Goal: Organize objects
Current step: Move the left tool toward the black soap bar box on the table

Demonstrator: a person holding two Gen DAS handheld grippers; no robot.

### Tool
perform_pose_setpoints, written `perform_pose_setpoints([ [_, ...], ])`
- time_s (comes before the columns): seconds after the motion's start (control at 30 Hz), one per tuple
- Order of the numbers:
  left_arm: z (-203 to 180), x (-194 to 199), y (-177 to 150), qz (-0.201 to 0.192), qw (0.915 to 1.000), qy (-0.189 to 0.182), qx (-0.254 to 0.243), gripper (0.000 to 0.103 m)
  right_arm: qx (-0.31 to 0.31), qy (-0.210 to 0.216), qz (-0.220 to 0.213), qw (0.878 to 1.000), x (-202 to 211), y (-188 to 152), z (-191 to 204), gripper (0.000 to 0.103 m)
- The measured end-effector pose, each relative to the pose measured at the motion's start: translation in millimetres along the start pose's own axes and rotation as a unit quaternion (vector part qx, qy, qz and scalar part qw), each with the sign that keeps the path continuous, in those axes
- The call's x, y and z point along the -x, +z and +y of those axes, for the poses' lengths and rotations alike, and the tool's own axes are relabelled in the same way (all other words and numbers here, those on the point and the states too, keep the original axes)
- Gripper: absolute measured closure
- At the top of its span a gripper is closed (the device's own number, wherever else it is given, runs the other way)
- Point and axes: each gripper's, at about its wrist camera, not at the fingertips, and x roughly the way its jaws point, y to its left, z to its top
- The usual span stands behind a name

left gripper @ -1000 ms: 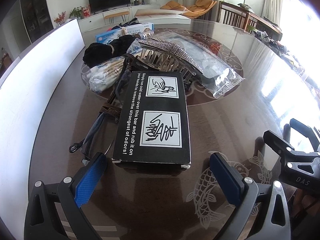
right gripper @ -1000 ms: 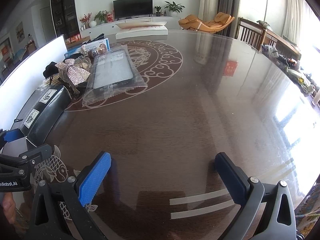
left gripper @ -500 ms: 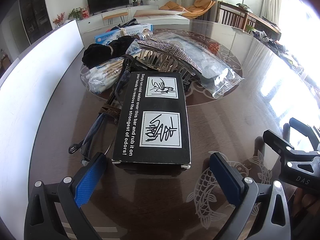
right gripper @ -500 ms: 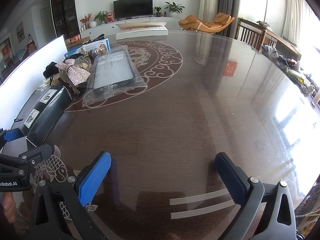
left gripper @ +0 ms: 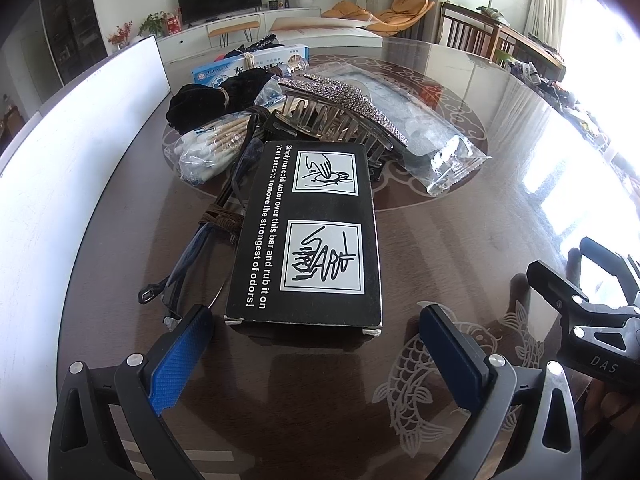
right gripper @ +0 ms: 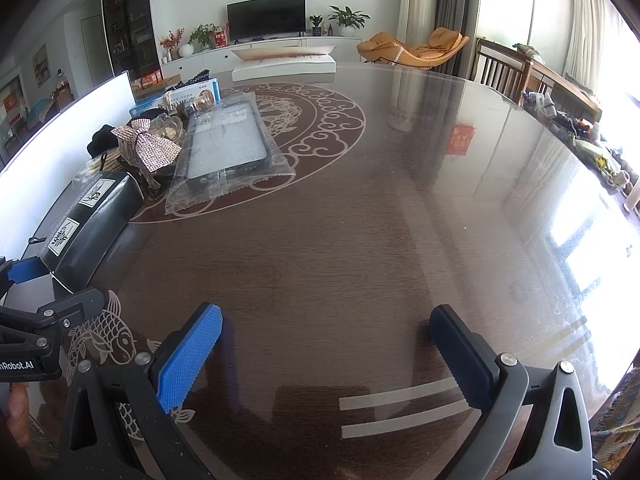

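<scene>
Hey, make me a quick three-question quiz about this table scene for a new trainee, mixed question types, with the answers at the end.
1. True or false: the left claw is shut on the black box.
2. Multiple choice: what lies directly beyond the far end of the black box? A) the rhinestone hair clip B) a coffee mug C) a laptop
3. Fill in: between the fingers of the right claw there is only bare ____.

Key:
1. False. Its jaws stand wide open, just short of the box's near end.
2. A.
3. Table. The clear bagged phone case lies far off to its left.
</scene>
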Motion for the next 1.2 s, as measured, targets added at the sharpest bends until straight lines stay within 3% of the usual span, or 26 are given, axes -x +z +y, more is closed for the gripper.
perform_pose_setpoints([
  [0.7,5,11,-17,-0.001,0.9998,-0.012,-0.019,0.0,0.001,0.0,-0.005,1.0,2,-1,-1,0.0],
  [1.07,38,23,-34,0.003,0.9999,-0.01,-0.009,0.0,0.001,0.0,-0.009,1.0,1,0,0,0.0],
  [1.2,40,32,-19,-0.011,0.9983,-0.057,0.004,0.0,0.001,0.0,-0.01,1.0,1,-1,0,0.0],
])
